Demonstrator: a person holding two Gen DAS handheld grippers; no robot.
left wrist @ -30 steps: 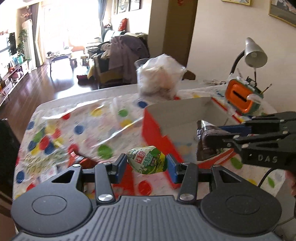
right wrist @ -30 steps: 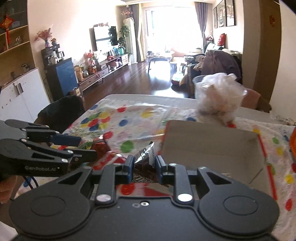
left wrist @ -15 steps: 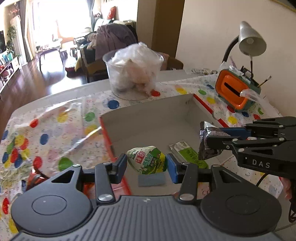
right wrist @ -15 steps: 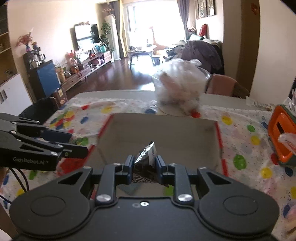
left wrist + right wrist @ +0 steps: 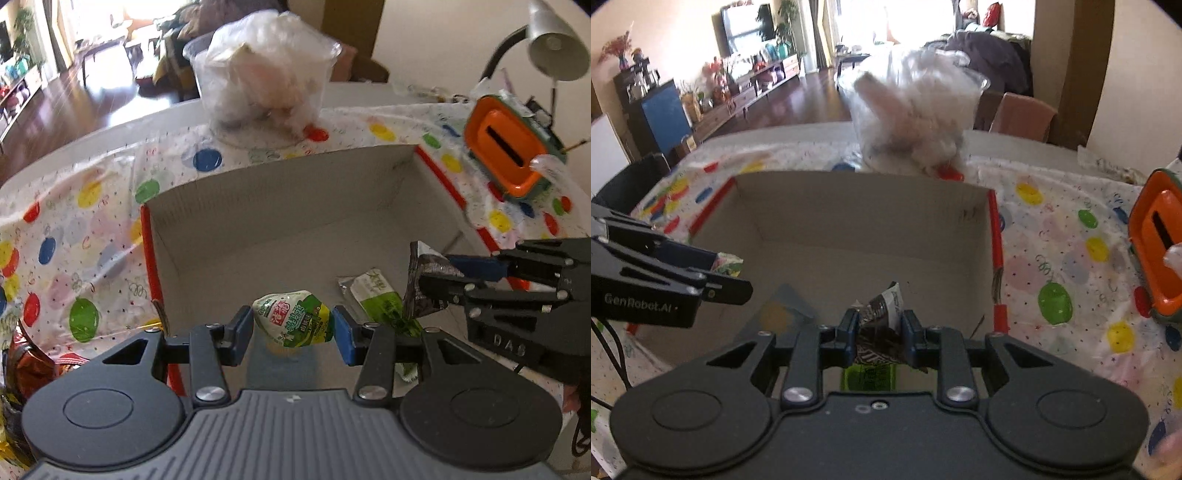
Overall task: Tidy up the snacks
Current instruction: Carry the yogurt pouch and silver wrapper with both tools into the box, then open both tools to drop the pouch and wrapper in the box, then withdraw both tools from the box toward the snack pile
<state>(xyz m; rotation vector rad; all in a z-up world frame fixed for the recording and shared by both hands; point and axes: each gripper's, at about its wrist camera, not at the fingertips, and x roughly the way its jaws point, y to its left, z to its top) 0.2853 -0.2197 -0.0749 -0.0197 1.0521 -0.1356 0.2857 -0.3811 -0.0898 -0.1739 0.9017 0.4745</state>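
My left gripper is shut on a green and white snack packet and holds it above the near part of an open cardboard box with red edges. My right gripper is shut on a dark foil snack packet, also over the box. The right gripper shows in the left wrist view at right, the left gripper in the right wrist view at left. A green snack bar lies on the box floor.
A clear tub of plastic-wrapped items stands behind the box on the polka-dot tablecloth. An orange holder and a desk lamp are at the right. Red foil snacks lie left of the box.
Both grippers have moved forward and further over the box with their packets still held. The box interior now fills more of both views.
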